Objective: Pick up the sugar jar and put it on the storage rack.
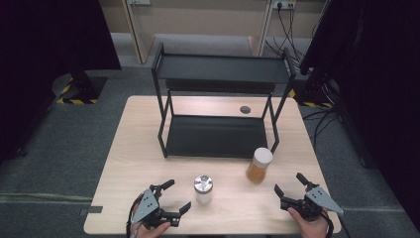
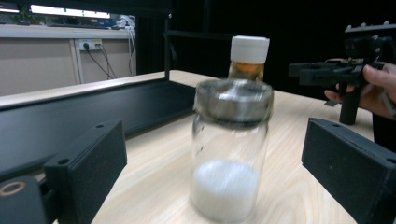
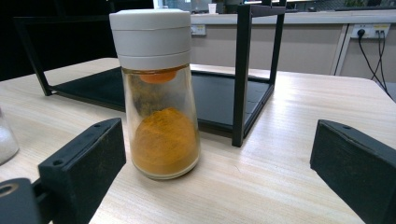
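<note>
On the table (image 1: 129, 148) a rack (image 1: 218, 99) stands toward the far side. Before it stand two jars: one (image 1: 203, 189) near the front edge, the other (image 1: 259, 165) to its right, just beside the rack's right front leg. The left gripper (image 1: 174, 196) lies left of the first jar, the right gripper (image 1: 288, 184) right of the second.

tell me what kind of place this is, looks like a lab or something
Probably a lab or office room set up for recording, not a kitchen: wall sockets with trailing cables, hazard-striped stand bases on grey carpet, and a lone wooden table holding a black shelf rack.
</note>
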### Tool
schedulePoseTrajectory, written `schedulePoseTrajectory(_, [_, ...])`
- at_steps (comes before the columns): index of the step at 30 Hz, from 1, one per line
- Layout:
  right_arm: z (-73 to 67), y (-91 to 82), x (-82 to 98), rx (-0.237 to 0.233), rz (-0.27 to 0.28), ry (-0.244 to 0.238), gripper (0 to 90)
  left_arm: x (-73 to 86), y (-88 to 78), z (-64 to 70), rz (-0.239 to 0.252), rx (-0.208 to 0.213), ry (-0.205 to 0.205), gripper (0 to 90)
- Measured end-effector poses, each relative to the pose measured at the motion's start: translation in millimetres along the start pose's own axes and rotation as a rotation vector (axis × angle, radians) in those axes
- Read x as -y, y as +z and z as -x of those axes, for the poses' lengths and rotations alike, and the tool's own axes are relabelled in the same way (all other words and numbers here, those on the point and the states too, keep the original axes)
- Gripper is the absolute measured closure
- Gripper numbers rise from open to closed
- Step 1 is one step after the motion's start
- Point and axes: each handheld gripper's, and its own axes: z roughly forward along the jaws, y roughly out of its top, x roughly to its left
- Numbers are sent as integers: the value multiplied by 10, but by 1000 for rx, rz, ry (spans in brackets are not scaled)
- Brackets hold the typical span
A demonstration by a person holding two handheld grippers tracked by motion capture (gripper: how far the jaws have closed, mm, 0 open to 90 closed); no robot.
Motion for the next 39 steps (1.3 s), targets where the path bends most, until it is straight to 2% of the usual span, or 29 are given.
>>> schedulePoseTrajectory(3, [-5,5,-7,1,-4,-5,37,-56,127,-3,-17,38,22,102])
schedulePoseTrajectory(4, [-5,4,-6,2,-3,-4,37,-56,127,-3,-17,38,22,123])
schedulePoseTrajectory(5, [-4,3,-7,2,-4,0,36,-84,194,-20,-27,58,22,130])
schedulePoseTrajectory(6, [-1,4,-7,2,-4,2,36,-84,194,-20,-27,58,22,131])
schedulePoseTrajectory(8, [7,7,-12,1,-6,7,36,-125,298,-47,-49,69,21,136])
schedulePoseTrajectory(14, [7,9,-16,0,-8,8,36,-169,419,-81,-54,66,16,189])
schedulePoseTrajectory(20, [8,10,-19,1,-10,10,35,-217,472,-144,-65,88,14,241])
schedulePoseTrajectory(25, [15,13,-21,1,-11,15,34,-259,542,-168,-100,108,24,271])
schedulePoseTrajectory(30, [15,10,-18,1,-10,15,33,-228,567,-155,-84,110,27,329])
schedulePoseTrajectory(39, [12,9,-16,3,-9,15,32,-203,561,-126,-75,102,43,349])
